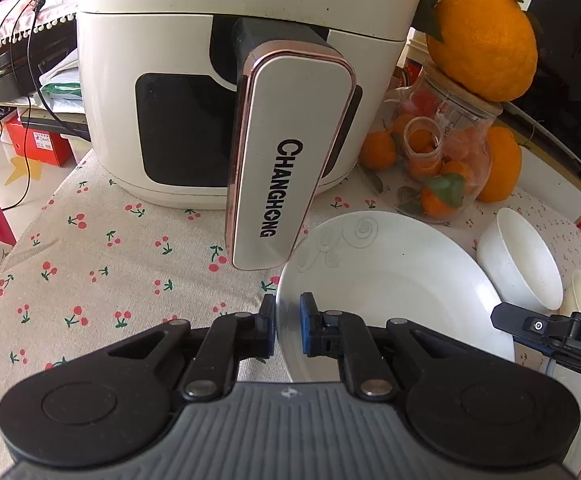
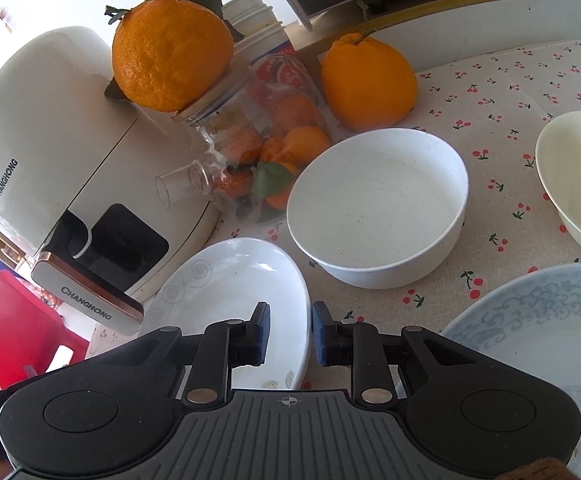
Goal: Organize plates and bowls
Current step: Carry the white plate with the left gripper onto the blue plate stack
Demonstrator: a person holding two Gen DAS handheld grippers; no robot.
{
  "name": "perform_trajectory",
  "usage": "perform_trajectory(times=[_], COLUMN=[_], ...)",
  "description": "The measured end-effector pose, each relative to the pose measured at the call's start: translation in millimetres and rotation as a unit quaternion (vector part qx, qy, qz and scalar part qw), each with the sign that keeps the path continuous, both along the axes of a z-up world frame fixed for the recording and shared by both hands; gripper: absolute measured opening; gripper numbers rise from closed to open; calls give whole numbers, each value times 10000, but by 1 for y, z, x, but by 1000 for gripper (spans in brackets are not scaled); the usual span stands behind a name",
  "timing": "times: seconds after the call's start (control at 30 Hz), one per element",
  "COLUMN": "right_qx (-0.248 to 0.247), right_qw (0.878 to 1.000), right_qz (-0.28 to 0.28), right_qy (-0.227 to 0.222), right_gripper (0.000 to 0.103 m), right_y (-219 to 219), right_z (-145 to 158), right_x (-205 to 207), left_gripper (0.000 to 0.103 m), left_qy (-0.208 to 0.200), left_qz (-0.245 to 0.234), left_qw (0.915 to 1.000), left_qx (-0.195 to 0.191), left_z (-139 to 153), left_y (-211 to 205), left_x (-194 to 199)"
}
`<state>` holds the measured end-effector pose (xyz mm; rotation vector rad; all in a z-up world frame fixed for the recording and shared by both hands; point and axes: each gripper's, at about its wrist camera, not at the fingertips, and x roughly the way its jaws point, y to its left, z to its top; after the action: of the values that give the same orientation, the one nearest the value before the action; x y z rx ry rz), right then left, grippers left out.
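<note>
A white plate with a faint swirl pattern lies on the cherry-print tablecloth. My left gripper straddles its left rim, one pad on each side, with a narrow gap; I cannot tell if it pinches. My right gripper straddles the same plate's right rim, jaws slightly apart. A white bowl stands just beyond, a cream bowl to the right, and a pale blue patterned plate at the near right. The white bowl also shows in the left wrist view.
A white air fryer stands close behind the plate, its handle overhanging the plate's edge. A glass jar of small oranges with a big orange on top stands beside it. Another big orange sits behind the white bowl.
</note>
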<state>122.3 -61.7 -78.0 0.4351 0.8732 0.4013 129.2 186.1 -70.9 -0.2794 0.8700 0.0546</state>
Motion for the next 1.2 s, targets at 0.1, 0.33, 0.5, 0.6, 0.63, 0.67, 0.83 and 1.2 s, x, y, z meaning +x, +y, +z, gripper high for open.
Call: perform_trajectory(times=[0.1,0.33,0.5,0.6,0.63,0.67,0.83,1.2], right_qx=[-41,26,88,104,104,105,53,157], right_qw=[9999,9998,9997,9996,9996,9996,9996,9991], right_qz=[36,9,-40,-71,-82,-91,-176,-389], right_qy=[-121,-174,-233,-262,-263,-259,-214,-106], right_gripper=[22,22,22,22,22,22,22,22], right_y=[0,-8,-19,-28,-31,-35,-54,-103], right_z=[7,18,28,35,38,40,49,63], right_x=[-2,-7,-14,-18,-20,-22,-31,-53], left_gripper=[10,10,10,10,10,10,10,10], left_qy=[-85,-340,-497,-529,-537,-547,-566,-688], left_qz=[-53,-167,-291,-349,-384,-411,-586,-1072], left_qw=[9999,9993,9983,9978,9976,9974,9957,9907], left_qx=[54,4,-81,-185,-214,-242,-429,-478], left_z=[6,22,33,38,39,41,45,59], left_y=[-3,-6,-12,-16,-19,-21,-34,-69], left_x=[-2,-11,-18,-23,-25,-27,-33,-47])
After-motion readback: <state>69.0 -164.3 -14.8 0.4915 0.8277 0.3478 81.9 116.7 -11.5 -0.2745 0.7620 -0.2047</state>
